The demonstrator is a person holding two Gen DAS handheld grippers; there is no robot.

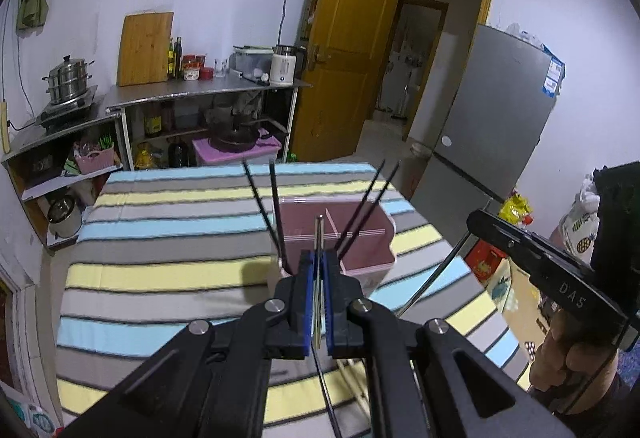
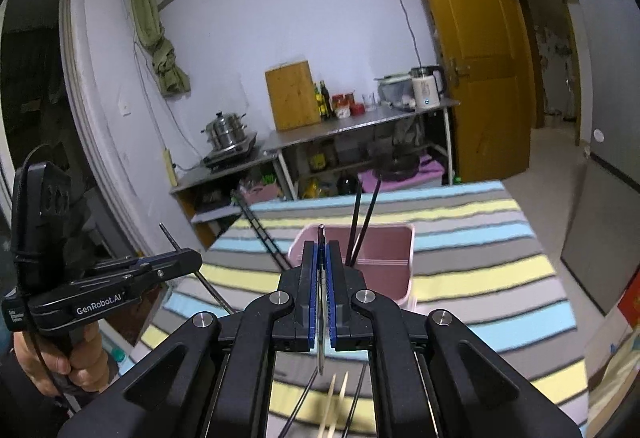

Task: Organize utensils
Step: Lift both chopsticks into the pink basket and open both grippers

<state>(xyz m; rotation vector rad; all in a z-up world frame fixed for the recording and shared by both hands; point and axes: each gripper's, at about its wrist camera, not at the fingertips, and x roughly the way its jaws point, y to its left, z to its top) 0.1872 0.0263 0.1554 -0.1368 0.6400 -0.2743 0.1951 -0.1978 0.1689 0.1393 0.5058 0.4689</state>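
A pink divided holder stands on the striped tablecloth, with several dark chopsticks leaning upright in it. My left gripper hovers just in front of the holder, shut on a thin chopstick that runs lengthwise between its blue pads. My right gripper is likewise shut on a thin chopstick, close to the holder's near wall. Each gripper shows in the other's view, held by a hand: the left gripper, the right gripper. Loose pale chopsticks and dark chopsticks lie on the cloth below.
Beyond the table's far edge stands a steel counter with a steamer pot, a cutting board and a kettle. An open wooden door and a grey fridge are to the right.
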